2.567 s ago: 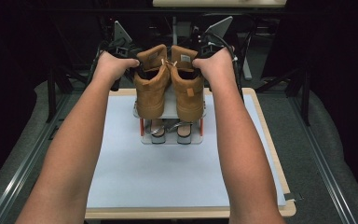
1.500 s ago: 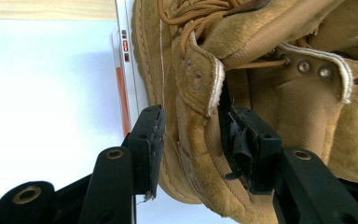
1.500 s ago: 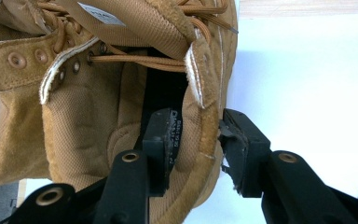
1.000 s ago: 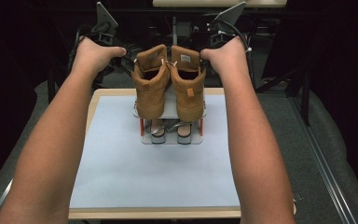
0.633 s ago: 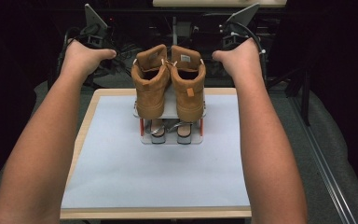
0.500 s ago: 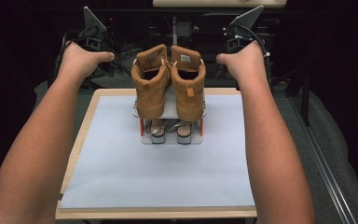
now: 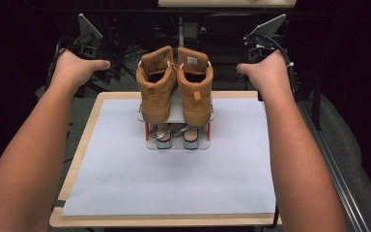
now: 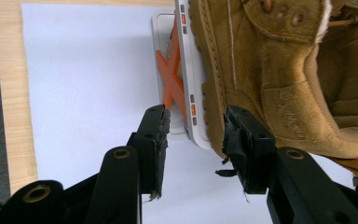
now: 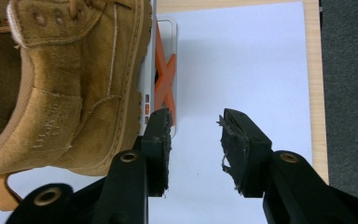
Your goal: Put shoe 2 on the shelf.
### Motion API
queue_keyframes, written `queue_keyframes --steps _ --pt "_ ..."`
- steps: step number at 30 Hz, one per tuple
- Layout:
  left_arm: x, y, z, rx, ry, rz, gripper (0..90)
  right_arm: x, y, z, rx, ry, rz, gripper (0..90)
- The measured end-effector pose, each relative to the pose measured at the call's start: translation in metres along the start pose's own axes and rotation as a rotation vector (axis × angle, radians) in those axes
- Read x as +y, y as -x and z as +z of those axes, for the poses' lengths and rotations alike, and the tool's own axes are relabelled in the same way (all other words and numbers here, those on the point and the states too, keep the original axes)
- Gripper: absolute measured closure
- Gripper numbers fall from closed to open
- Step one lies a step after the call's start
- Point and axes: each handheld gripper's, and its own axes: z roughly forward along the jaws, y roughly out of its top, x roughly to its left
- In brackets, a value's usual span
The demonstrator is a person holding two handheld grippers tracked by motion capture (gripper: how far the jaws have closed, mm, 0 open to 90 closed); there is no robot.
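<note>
Both my tools, left tool (image 8: 193,135) and right tool (image 9: 193,135), stood open and empty beside the boots (image 7: 175,87) on the rack (image 7: 178,143); next I judged a re-approach.

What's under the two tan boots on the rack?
The tan boots sit on the top shelf of a small grey rack with orange cross-braces. Beneath, a second pair of shoes shows by its ends alone; the shelf covers the rest.
</note>
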Motion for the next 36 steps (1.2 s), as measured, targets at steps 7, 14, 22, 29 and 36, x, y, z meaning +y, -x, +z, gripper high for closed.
queue_keyframes --steps 7,14,22,29,36 --pt "-0.010 -0.004 0.001 0.023 -0.012 0.035 59.2 -0.008 0.003 -0.001 -0.006 -0.006 -0.028 61.5" --pt "-0.028 -0.013 0.002 0.033 -0.037 0.080 58.9 -0.027 0.002 0.003 -0.032 -0.018 -0.111 60.6" --pt "-0.051 -0.023 0.017 0.046 -0.071 0.105 59.7 -0.052 0.006 0.024 -0.040 -0.071 -0.186 60.3" --pt "-0.072 -0.031 0.035 0.028 -0.103 0.117 59.9 -0.072 0.011 0.040 -0.038 -0.105 -0.228 60.4" --pt "-0.098 -0.045 0.053 0.063 -0.083 0.121 56.2 -0.094 0.022 0.055 -0.008 -0.115 -0.269 60.4"
